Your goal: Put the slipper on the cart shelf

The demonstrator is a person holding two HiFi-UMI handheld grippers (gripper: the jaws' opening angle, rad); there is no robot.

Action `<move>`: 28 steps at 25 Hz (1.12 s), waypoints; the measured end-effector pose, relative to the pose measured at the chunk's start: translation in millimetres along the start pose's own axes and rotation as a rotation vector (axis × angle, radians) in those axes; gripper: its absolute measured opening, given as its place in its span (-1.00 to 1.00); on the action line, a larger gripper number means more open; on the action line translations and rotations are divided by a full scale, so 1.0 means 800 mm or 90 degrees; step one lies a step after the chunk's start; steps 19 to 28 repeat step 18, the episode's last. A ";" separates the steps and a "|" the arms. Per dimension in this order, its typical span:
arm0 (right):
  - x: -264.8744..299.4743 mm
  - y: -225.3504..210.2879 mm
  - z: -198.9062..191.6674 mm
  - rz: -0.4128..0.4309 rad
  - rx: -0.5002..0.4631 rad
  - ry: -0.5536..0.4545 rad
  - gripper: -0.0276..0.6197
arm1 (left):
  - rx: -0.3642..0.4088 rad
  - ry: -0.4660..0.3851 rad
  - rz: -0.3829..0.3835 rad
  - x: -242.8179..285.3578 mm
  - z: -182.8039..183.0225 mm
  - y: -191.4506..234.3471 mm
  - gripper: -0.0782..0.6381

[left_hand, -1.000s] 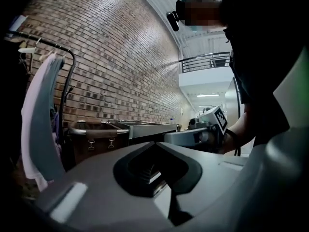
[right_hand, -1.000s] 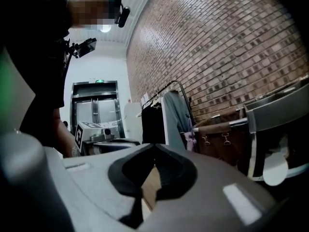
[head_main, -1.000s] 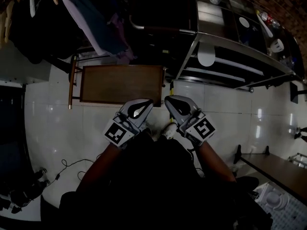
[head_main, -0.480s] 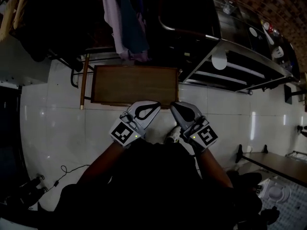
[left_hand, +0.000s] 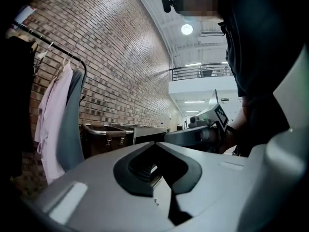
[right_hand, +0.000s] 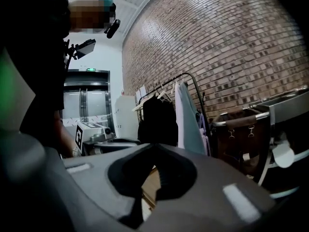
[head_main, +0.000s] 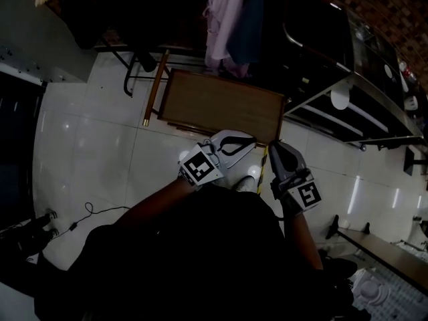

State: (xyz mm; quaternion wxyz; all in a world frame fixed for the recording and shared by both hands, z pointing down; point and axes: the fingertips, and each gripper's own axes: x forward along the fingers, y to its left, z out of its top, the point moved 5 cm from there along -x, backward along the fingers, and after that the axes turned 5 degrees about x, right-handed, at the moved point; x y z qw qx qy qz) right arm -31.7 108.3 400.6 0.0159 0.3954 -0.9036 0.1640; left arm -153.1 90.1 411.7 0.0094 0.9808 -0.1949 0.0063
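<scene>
My left gripper (head_main: pixel 232 140) and right gripper (head_main: pixel 277 150) are held close in front of my body, above the white tiled floor, both shut with nothing between the jaws. A metal cart (head_main: pixel 361 112) stands at the upper right. A white oval thing (head_main: pixel 340 99), possibly a slipper, lies on one of its shelves, well away from both grippers. It also shows in the right gripper view as a white oval thing (right_hand: pixel 283 156) on the cart (right_hand: pixel 270 129). The left gripper's (left_hand: pixel 157 146) view shows the right gripper (left_hand: pixel 212 124) alongside. A white shoe tip (head_main: pixel 247 182) shows between the grippers.
A low brown wooden table (head_main: pixel 221 105) stands just beyond the grippers. Hanging clothes (head_main: pixel 227 19) on a rack are behind it. A cable (head_main: pixel 87 212) lies on the floor at the left. A dark bench (head_main: pixel 374 243) sits at the lower right.
The head view has swung: table, rack and cart have shifted right and tilted. Both grippers stayed shut and close together, drifting right in the picture.
</scene>
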 end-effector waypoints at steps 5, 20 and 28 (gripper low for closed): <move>0.002 0.010 -0.004 0.035 0.000 0.011 -0.91 | 0.010 0.011 0.014 -0.007 -0.005 0.001 -0.77; -0.027 0.015 -0.008 0.069 -0.001 0.010 -0.91 | 0.008 0.014 0.049 0.003 -0.002 -0.032 -0.77; -0.027 0.015 -0.008 0.069 -0.001 0.010 -0.91 | 0.008 0.014 0.049 0.003 -0.002 -0.032 -0.77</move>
